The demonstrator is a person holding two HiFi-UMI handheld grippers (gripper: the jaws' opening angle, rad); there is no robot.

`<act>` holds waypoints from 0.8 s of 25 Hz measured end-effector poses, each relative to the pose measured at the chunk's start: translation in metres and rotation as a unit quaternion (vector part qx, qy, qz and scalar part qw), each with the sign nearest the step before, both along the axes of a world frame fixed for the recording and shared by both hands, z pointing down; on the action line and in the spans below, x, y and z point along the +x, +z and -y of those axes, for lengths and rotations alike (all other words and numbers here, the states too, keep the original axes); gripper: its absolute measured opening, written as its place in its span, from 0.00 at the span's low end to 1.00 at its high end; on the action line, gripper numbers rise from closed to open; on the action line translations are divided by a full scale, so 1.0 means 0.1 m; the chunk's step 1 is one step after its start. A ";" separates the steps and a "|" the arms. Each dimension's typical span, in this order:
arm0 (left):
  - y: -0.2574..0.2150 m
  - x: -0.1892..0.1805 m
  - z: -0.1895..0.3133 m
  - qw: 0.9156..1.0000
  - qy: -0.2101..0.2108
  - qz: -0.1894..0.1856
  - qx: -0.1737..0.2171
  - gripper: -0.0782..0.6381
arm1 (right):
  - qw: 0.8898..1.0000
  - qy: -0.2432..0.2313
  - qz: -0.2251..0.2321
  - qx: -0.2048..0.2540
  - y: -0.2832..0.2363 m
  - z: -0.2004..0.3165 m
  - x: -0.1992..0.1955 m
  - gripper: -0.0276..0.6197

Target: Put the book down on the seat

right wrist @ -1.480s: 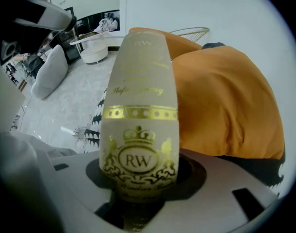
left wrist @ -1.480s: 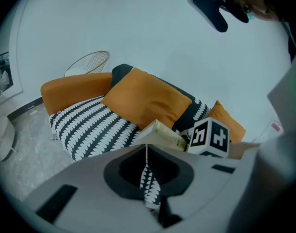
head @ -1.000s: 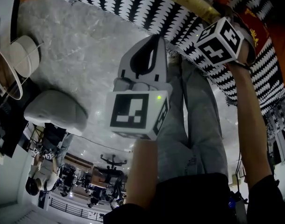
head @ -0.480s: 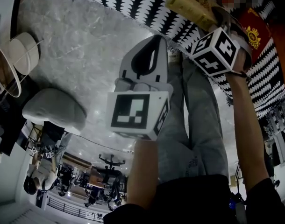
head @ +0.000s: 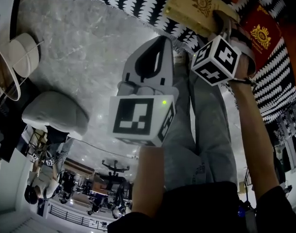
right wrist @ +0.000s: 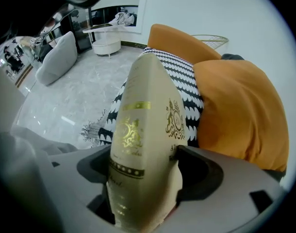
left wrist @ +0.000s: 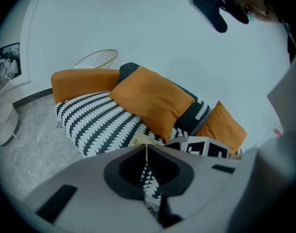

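A cream book (head: pixel 194 6) with gold print lies cover-up on the black-and-white patterned seat (head: pixel 133 4), next to a red book (head: pixel 259 30). My right gripper (head: pixel 225 24) points down at the cream book's near end. In the right gripper view the cream book (right wrist: pixel 143 144) stands between the jaws of the right gripper (right wrist: pixel 148 171), which have just been opening and now stand wide around it. My left gripper (head: pixel 156 50) hangs over the floor short of the seat with its jaws together and nothing in them. The left gripper (left wrist: pixel 147 154) faces the seat (left wrist: pixel 99 123).
Orange cushions (left wrist: pixel 153 98) lean along the sofa's back, one close behind the book (right wrist: pixel 240 110). A grey pouf (head: pixel 53 113) and a white round table (head: pixel 22 55) stand on the marble floor at the left. The person's legs (head: pixel 201 130) stand before the seat.
The right gripper has shifted left along the seat's edge. The cream book has tipped from edge-on to cover-up on the seat, and the jaws round it have widened. The left gripper stayed put.
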State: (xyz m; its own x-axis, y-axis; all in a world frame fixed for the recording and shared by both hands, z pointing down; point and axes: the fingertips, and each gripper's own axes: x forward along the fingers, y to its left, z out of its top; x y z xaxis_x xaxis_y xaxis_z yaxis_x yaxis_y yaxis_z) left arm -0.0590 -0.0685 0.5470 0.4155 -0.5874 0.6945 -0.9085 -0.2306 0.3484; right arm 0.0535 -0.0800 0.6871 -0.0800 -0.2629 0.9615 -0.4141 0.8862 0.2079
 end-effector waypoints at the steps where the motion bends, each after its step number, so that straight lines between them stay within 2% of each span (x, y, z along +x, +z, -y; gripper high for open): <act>1: 0.00 -0.02 -0.02 1.000 -0.004 0.000 -0.001 0.13 | 1.000 -0.004 0.000 0.001 0.02 -0.04 -0.02 0.65; 7: 0.04 -0.12 -0.13 1.000 -0.014 -0.002 -0.004 0.13 | 1.000 -0.019 -0.010 0.019 0.13 -0.19 -0.11 0.67; 13: 0.01 -0.20 -0.14 1.000 -0.021 0.001 -0.001 0.13 | 1.000 -0.023 -0.018 -0.007 0.38 -0.42 -0.16 0.68; 20: 0.02 -0.22 -0.18 1.000 -0.032 0.001 0.000 0.13 | 1.000 -0.012 0.007 -0.012 0.39 -0.39 -0.17 0.68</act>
State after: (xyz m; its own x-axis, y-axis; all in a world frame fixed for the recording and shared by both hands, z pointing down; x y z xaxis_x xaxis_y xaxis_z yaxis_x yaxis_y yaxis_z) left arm -0.0813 -0.0503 0.5487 0.3764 -0.6118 0.6957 -0.9218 -0.1725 0.3471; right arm 0.0368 -0.0411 0.7264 -0.0995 -0.2371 0.9664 -0.3952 0.9007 0.1803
